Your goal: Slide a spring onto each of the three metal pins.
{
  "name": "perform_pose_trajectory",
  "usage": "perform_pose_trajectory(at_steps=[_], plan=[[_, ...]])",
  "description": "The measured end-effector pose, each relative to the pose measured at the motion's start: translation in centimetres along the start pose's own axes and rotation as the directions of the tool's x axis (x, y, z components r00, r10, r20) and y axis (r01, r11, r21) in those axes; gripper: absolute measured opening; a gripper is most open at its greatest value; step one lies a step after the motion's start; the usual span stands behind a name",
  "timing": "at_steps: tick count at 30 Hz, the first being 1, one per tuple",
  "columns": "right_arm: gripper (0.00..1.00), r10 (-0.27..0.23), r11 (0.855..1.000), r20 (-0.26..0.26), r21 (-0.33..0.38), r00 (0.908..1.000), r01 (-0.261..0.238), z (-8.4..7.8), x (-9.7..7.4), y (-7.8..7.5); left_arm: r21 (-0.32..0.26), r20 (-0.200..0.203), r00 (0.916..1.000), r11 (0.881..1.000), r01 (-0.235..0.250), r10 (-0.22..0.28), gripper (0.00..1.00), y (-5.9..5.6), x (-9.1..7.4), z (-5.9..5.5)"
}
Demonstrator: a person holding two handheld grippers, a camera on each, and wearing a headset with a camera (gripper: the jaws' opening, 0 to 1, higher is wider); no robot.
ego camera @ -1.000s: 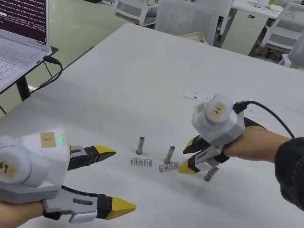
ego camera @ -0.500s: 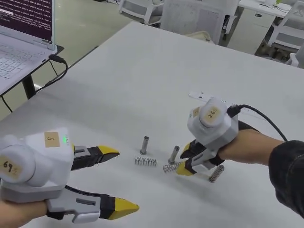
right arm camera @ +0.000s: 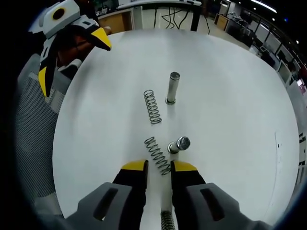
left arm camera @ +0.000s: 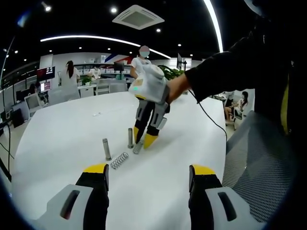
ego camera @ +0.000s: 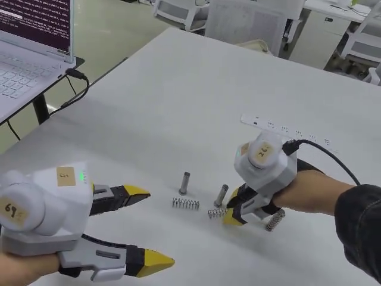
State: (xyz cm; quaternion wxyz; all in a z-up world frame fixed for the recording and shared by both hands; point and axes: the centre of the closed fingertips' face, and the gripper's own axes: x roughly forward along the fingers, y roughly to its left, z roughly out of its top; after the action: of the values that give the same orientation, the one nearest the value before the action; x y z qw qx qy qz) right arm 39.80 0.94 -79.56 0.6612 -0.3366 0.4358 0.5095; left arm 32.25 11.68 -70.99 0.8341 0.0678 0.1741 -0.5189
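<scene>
Early stage, by the look of it: no spring on a pin yet. Far pin (ego camera: 185, 182) and near pin (ego camera: 221, 195) upright and bare on table (ego camera: 178, 89). Left spring (ego camera: 185, 204), mid spring (ego camera: 217, 213) and right spring (ego camera: 274, 220) lying flat. Right gripper (ego camera: 232, 208) low at mid spring just beside near pin, jaws slightly apart astride its end, not yet pinching. Left gripper (ego camera: 156, 226) well apart, jaws wide, empty. Every threading left to do.
</scene>
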Motion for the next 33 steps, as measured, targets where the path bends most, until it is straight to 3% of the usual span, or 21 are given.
perform_pose_trajectory(at_steps=[22,33], plan=[[0.08,-0.034,0.996,-0.027,-0.087,0.9991,0.031,-0.4,0.1,1.0,0.007,-0.004,0.9999,1.0,0.014,-0.014,0.62,-0.6,0.2,0.1],[0.08,-0.041,0.989,-0.022,-0.142,0.9989,0.037,1.1,-2.7,2.9,0.046,-0.001,0.9993,0.998,0.038,-0.038,0.6,-1.1,0.6,1.3]])
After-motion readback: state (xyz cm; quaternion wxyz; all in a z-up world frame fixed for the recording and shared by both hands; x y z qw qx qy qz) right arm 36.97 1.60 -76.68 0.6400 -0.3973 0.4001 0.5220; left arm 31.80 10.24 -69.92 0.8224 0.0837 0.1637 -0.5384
